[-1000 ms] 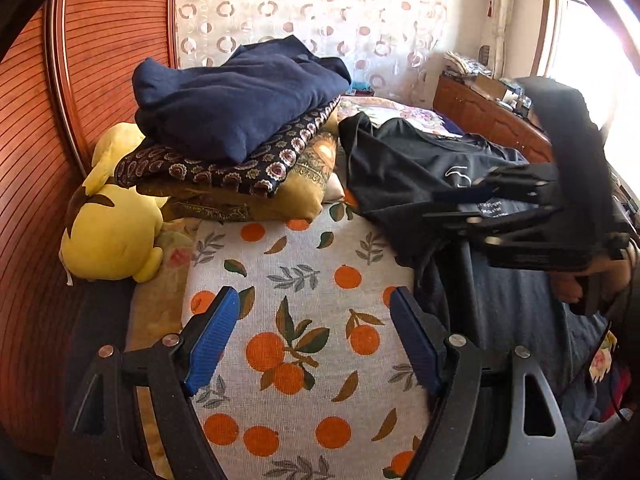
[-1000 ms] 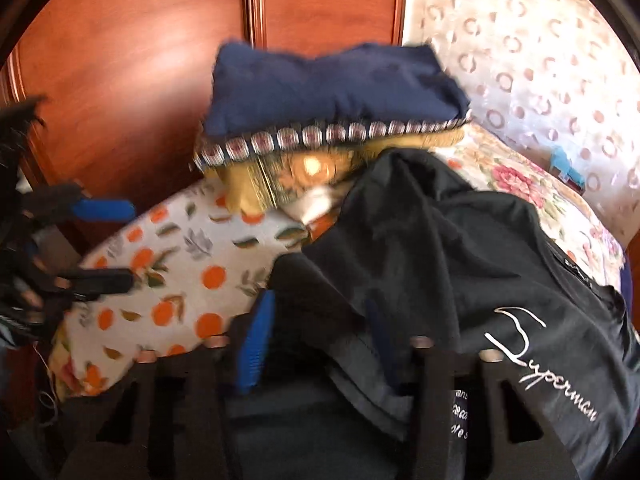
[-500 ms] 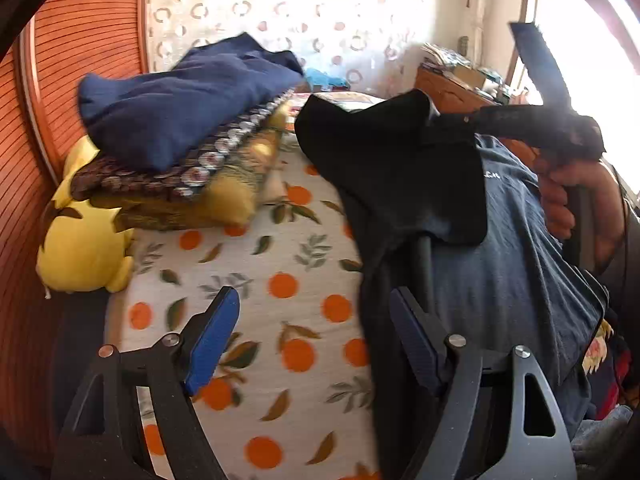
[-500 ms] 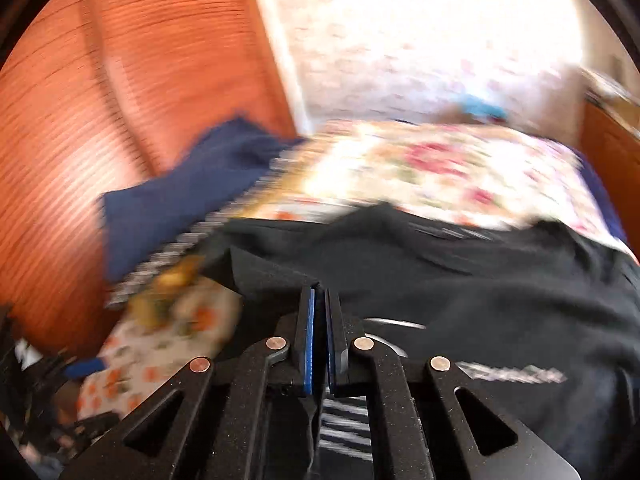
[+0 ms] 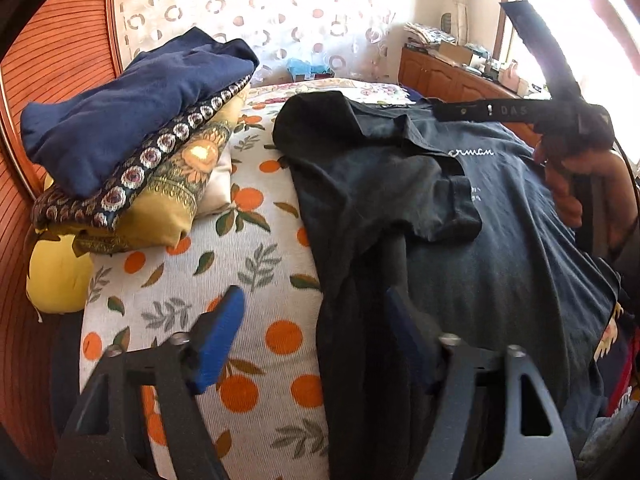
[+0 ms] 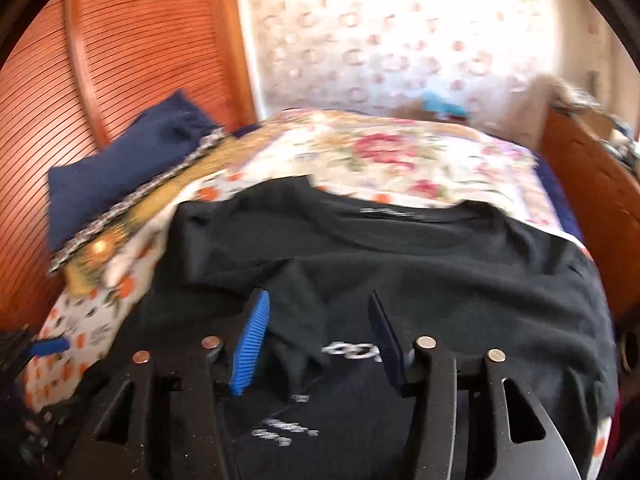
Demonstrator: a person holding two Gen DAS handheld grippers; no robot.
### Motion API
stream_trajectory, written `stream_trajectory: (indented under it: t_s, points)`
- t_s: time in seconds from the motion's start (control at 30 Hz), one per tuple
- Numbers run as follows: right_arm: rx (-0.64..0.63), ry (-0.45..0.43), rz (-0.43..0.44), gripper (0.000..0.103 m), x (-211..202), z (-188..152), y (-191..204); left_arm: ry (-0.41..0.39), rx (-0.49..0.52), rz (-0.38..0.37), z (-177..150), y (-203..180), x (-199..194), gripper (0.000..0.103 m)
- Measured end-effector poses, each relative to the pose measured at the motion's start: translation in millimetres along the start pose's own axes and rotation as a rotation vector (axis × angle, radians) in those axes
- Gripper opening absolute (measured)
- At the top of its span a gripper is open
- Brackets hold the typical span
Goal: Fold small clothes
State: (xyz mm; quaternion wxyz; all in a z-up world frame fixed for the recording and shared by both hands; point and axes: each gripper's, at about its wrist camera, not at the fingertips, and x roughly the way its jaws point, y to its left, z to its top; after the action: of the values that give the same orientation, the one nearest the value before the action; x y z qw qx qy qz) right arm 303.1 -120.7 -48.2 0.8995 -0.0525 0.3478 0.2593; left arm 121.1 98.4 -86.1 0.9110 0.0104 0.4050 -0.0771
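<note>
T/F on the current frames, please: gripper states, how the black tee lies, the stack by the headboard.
1. The right gripper is shut on the black T-shirt. False: its jaws are open, with a fold of the shirt between them.
2. The left gripper is open. True.
3. A sleeve is folded over onto the shirt's front. True.
4. The navy garment lies under the patterned cushion. False: it lies on top.
5. The yellow plush toy sits on the black T-shirt. False: it is beside the stack, off the shirt.
</note>
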Motion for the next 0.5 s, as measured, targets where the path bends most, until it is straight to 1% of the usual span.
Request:
stream_trajectory:
  t_s: [0.03,0.1,0.17,0.3,0.33,0.4,0.43,0.47,0.5]
  points:
    - [-0.023,0.003,0.023,0.054,4,1,6,0.003,-0.003,-0.004,2,1,1,0.061]
    - [-0.055,0.009,0.084,0.054,15,8,11,0.010,-0.005,-0.008,4,4,3,0.059]
    - [-0.073,0.018,0.150,0.054,25,17,18,0.007,-0.009,0.007,5,7,2,0.059]
    - [-0.081,0.046,0.270,0.054,51,43,27,0.002,-0.022,0.003,5,16,2,0.059]
    - [-0.079,0.059,0.296,0.054,60,50,29,0.003,-0.023,0.003,4,17,3,0.059]
    - [-0.067,0.112,0.340,0.054,79,61,34,0.010,-0.026,0.002,2,19,4,0.059]
    - [-0.062,0.138,0.350,0.052,89,65,35,0.013,-0.026,-0.003,1,20,5,0.059]
    - [-0.063,0.150,0.346,0.046,95,70,37,0.013,-0.026,-0.009,0,20,5,0.059]
    - [-0.068,0.158,0.342,0.043,104,76,39,0.014,-0.026,-0.015,0,20,6,0.059]
